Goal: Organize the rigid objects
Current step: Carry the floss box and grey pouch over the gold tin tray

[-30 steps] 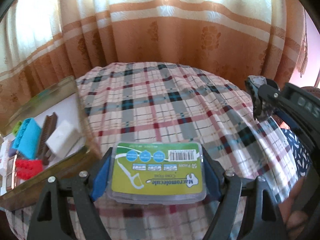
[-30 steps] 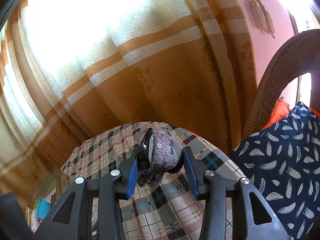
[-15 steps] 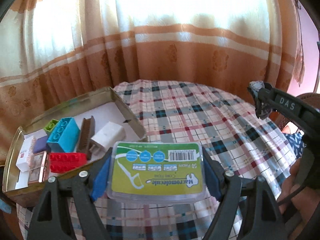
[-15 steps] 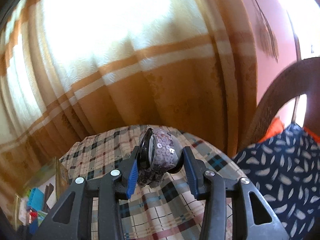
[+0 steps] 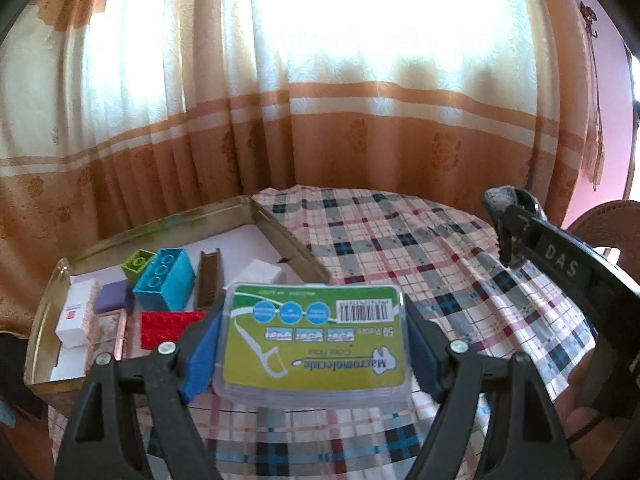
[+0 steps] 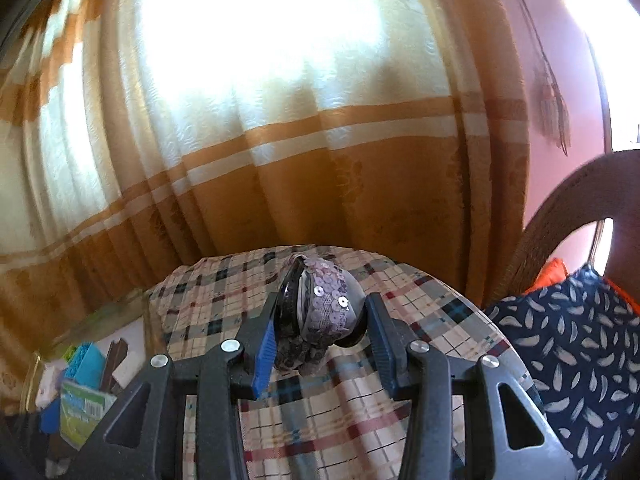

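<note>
- Metal tray is the landmark; it lies ahead-left of the left gripper, the nearer one.
- Left gripper clamped across the floss-pick box, held flat just before the tray's near wall, long axis crosswise.
- Right gripper, well right of the tray, clamped on a sequined pouch.
- Toy bricks fill the tray's near-left part.

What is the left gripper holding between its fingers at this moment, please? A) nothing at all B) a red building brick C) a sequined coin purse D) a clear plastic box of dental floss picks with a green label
D: the left gripper has its blue pads pressed on both sides of the floss pick box, held above the checked tablecloth.
</note>
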`<state>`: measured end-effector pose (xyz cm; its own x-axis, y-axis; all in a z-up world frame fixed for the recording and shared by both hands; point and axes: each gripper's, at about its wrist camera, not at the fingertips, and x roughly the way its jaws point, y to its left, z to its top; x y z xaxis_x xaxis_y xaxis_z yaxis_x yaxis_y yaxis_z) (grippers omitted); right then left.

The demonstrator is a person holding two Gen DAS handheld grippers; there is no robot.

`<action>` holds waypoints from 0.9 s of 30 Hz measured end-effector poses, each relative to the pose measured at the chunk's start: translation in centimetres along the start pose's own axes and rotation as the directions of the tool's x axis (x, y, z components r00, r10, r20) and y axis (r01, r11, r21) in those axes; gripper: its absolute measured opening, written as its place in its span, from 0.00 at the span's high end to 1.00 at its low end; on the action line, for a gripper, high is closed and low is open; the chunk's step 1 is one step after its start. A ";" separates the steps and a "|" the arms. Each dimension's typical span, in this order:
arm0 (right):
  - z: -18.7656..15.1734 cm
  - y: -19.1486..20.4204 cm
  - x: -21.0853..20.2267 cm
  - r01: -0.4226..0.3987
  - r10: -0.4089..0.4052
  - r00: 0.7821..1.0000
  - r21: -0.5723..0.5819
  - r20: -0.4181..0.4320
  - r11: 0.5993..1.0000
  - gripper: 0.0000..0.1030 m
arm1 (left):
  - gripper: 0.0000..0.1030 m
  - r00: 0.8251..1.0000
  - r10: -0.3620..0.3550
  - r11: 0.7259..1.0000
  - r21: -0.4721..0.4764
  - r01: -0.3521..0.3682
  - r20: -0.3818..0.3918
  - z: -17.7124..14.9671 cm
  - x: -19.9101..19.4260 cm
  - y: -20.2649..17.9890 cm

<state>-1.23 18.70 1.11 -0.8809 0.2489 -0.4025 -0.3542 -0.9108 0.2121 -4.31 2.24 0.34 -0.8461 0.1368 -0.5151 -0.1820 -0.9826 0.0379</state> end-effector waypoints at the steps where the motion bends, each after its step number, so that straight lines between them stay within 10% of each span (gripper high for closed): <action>1: 0.0 0.4 -0.3 0.001 -0.001 1.000 -0.020 0.017 1.000 0.57 | 0.22 1.000 0.007 1.000 -0.008 -0.007 0.002 0.0 0.0 0.4; 27: -2.1 6.6 -3.0 -0.121 0.127 0.991 -0.139 0.036 0.983 0.57 | 0.22 0.993 0.120 0.979 -0.167 -0.115 0.019 -0.3 -0.6 8.1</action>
<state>-0.24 11.26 1.88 -0.9295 0.1424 -0.3403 -0.1976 -0.9712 0.1332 -5.17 -5.81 0.72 -0.8712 0.0205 -0.4906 0.0027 -0.9989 -0.0465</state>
